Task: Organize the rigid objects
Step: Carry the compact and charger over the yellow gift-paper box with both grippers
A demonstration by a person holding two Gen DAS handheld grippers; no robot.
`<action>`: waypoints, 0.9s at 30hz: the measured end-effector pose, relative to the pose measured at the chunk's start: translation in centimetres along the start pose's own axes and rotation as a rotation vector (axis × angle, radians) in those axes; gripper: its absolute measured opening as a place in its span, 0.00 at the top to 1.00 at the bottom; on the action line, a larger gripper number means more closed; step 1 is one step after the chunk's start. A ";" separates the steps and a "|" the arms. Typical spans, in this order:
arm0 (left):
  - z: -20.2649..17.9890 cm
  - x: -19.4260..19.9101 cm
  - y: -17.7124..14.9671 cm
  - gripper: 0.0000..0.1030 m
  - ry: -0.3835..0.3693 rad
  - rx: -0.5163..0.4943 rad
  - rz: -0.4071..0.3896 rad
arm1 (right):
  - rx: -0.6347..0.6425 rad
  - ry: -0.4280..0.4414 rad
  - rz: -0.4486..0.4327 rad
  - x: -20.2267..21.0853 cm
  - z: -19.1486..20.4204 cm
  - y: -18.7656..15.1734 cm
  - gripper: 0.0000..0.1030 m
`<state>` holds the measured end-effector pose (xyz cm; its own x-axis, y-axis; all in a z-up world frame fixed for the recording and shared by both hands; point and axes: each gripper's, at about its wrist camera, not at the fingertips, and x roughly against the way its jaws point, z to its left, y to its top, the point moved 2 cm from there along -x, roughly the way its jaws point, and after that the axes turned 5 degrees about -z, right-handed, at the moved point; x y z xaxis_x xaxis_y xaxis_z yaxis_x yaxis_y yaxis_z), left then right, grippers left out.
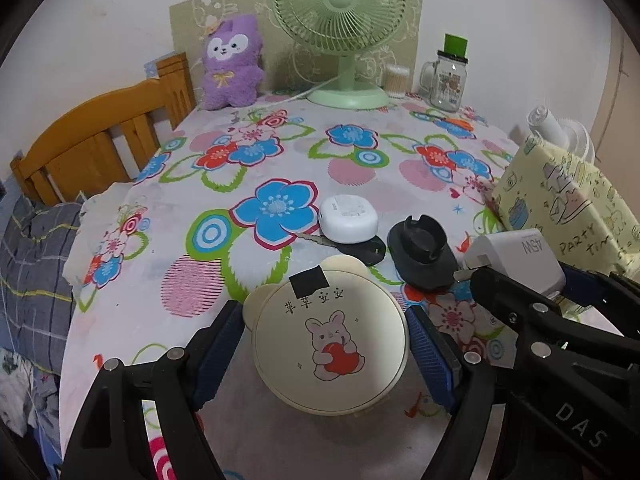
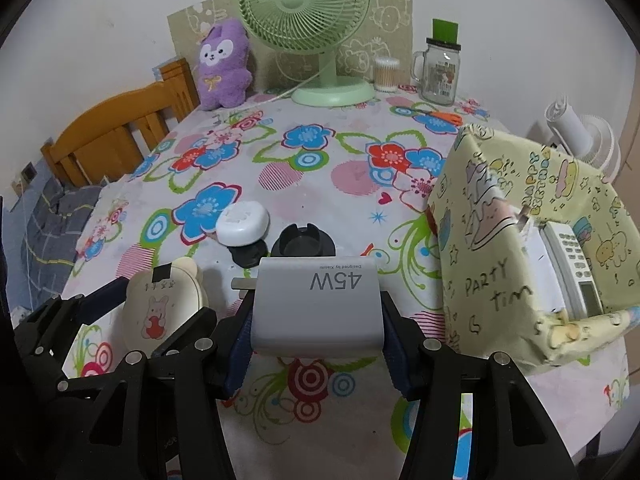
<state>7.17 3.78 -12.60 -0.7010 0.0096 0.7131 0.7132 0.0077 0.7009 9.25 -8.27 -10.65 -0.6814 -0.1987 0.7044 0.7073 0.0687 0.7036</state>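
My left gripper (image 1: 326,338) is shut on a cream round bear-eared case (image 1: 330,344) with a rabbit picture, held over the floral tablecloth; it also shows in the right wrist view (image 2: 160,312). My right gripper (image 2: 316,320) is shut on a white 45W charger (image 2: 318,308), also seen in the left wrist view (image 1: 520,256). A white oval case (image 1: 348,218), a black key fob with key (image 1: 360,250) and a black round holder (image 1: 420,252) lie on the table beyond.
A yellow cartoon-print box (image 2: 532,240) stands at the right with a white remote (image 2: 576,268) inside. At the back are a green fan (image 2: 320,28), a purple plush (image 2: 222,68), a glass jar (image 2: 440,76) and a cotton swab tub (image 2: 386,74). A wooden bed frame (image 1: 92,136) is left.
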 end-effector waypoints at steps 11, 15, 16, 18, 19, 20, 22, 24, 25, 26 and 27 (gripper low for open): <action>-0.5 4.0 0.9 0.20 0.031 0.026 -0.054 | 0.046 0.029 -0.052 3.9 0.3 1.3 0.43; -1.1 5.3 1.2 0.20 0.025 0.031 -0.065 | 0.048 0.037 -0.057 5.3 -0.2 1.6 0.43; -1.2 5.6 1.3 0.20 0.026 0.029 -0.070 | 0.048 0.040 -0.063 5.7 -0.3 1.7 0.43; -1.7 6.4 1.5 0.20 0.031 0.023 -0.083 | 0.052 0.040 -0.076 6.5 -0.5 1.8 0.43; -1.9 6.7 1.6 0.20 0.033 0.022 -0.087 | 0.054 0.041 -0.082 6.9 -0.6 1.9 0.43; -2.1 7.1 1.7 0.20 0.033 0.021 -0.093 | 0.055 0.042 -0.088 7.3 -0.8 2.0 0.43; -2.5 7.6 1.9 0.20 0.032 0.018 -0.102 | 0.060 0.042 -0.098 8.0 -1.1 2.2 0.43; -3.0 8.2 2.1 0.20 0.031 0.019 -0.108 | 0.063 0.041 -0.104 8.7 -1.4 2.3 0.43; -3.1 8.4 2.1 0.20 0.028 0.021 -0.110 | 0.067 0.042 -0.106 9.0 -1.6 2.4 0.43; -3.3 8.5 2.2 0.20 0.024 0.024 -0.111 | 0.068 0.043 -0.107 9.1 -1.8 2.4 0.43; -3.5 8.6 2.2 0.20 0.021 0.026 -0.111 | 0.071 0.042 -0.111 9.4 -1.9 2.5 0.43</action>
<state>2.69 0.42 -4.85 -0.7755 -0.0139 0.6312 0.6306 0.0333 0.7754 4.94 -11.84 -2.44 -0.7449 -0.2499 0.6186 0.6122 0.1127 0.7826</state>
